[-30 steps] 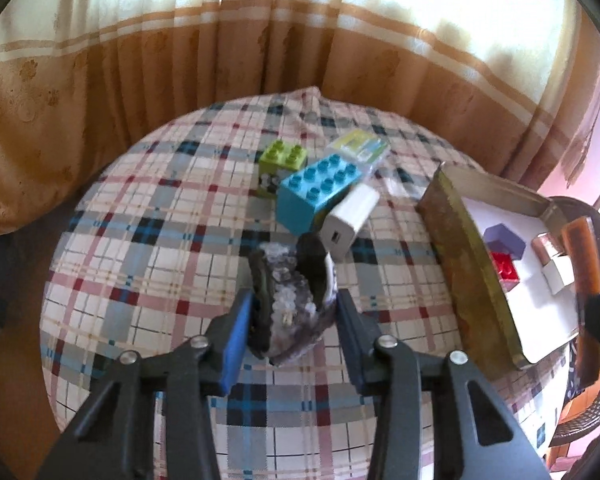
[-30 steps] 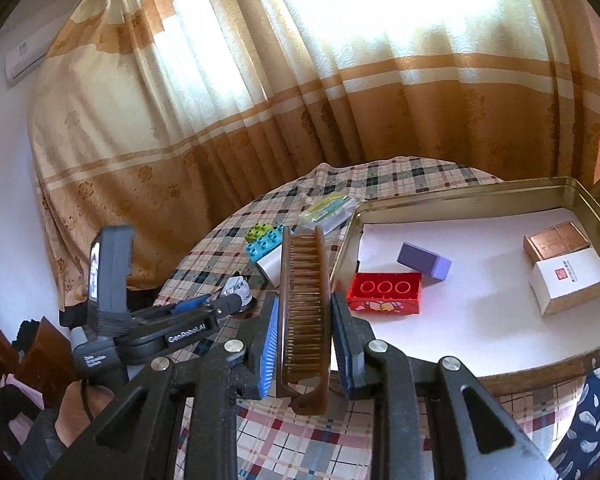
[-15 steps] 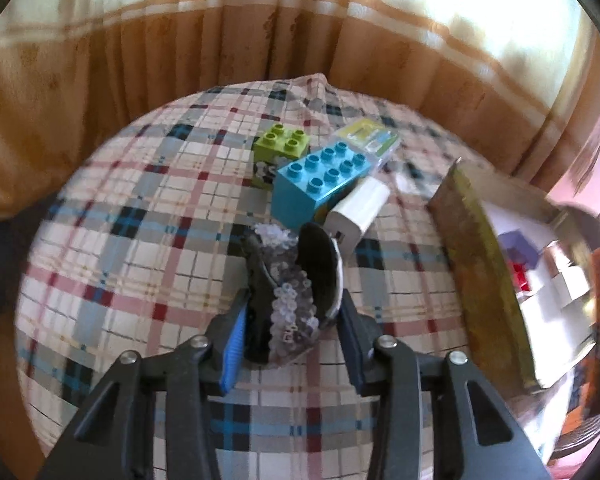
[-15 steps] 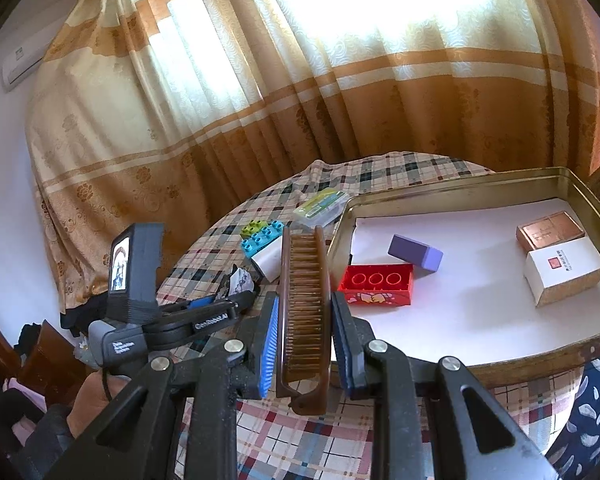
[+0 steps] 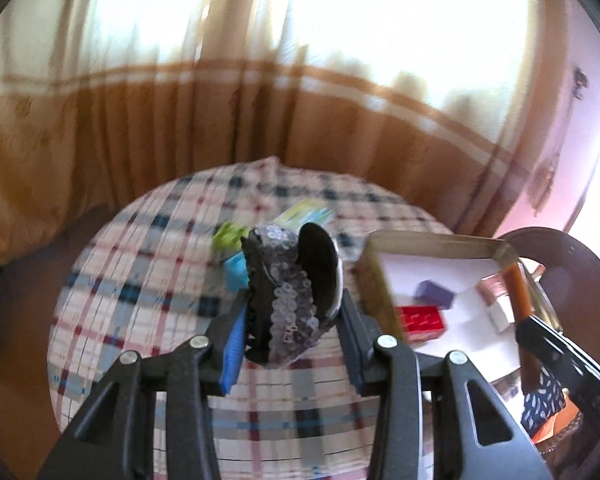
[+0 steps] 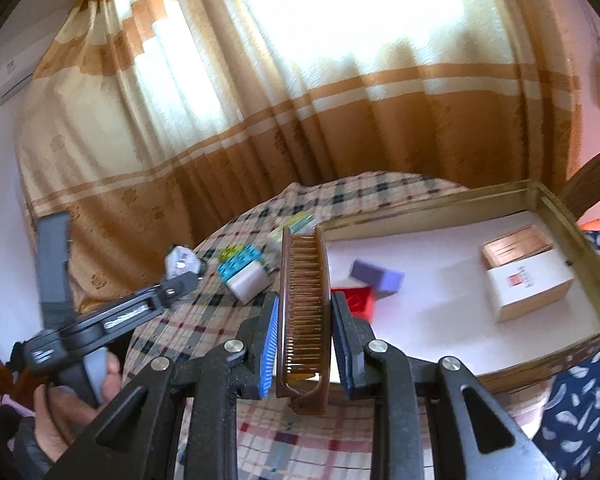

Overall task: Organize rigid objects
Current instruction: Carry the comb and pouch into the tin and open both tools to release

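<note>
Left gripper: pinching a black hair claw clip trimmed with clear sequins, held clear above the plaid tablecloth
Hair claw clip: judged light and stiff but springy at its hinge, with the sequin strip soft and slippery; the grip sits low on the body, and the curved black shell looks like the surest place to press
Right gripper: clamped on a brown comb, teeth facing the camera, its spine pointing away toward the tray
Comb: judged light and rigid with smooth sides, so likely to pivot if held at one end; the pads grip it near the lower half of its length, which seems fair for control
Loose on the cloth: white charger, blue building brick, green building brick, a pale flat case farther off
Tray contents: red building brick, purple block, white box, copper-coloured box; all look hard, boxy and easy to grasp across flat faces
Beyond: striped curtain
</note>
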The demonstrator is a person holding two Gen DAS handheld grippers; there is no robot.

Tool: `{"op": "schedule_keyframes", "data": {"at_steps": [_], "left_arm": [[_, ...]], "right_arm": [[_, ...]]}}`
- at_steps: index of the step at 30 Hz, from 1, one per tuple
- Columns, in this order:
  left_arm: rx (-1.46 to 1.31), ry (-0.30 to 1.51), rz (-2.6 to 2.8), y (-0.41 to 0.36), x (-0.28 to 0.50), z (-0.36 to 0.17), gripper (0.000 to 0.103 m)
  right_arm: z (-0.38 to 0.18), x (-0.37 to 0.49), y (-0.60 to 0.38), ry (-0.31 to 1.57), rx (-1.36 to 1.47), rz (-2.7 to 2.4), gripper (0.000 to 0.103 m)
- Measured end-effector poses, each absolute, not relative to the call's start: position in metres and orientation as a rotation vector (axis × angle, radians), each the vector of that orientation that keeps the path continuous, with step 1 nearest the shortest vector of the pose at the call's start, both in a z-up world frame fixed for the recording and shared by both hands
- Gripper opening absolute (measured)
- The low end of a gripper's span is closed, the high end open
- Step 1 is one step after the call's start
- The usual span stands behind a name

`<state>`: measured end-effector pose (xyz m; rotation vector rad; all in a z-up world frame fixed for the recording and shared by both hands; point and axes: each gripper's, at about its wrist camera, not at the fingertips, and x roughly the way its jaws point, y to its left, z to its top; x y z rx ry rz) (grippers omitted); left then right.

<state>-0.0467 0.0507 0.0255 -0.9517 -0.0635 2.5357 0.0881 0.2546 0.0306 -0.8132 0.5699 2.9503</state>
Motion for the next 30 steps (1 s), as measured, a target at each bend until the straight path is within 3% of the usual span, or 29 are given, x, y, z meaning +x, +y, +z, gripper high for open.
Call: {"op": "schedule_keyframes", "data": {"at_steps": [15,30], "left_arm": [[-0.890,0.081,2.382,0.162,-0.038,0.045,0.041],[-0.988,0.227,2.295,0.246,-0.035,0.017,0.041]], "right_arm": [[0.058,0.111,0.347,0.530,-0.602,2.765,0.028],[0.029,0.083,0.383,0.508,-0.677,2.675,0.028]]}}
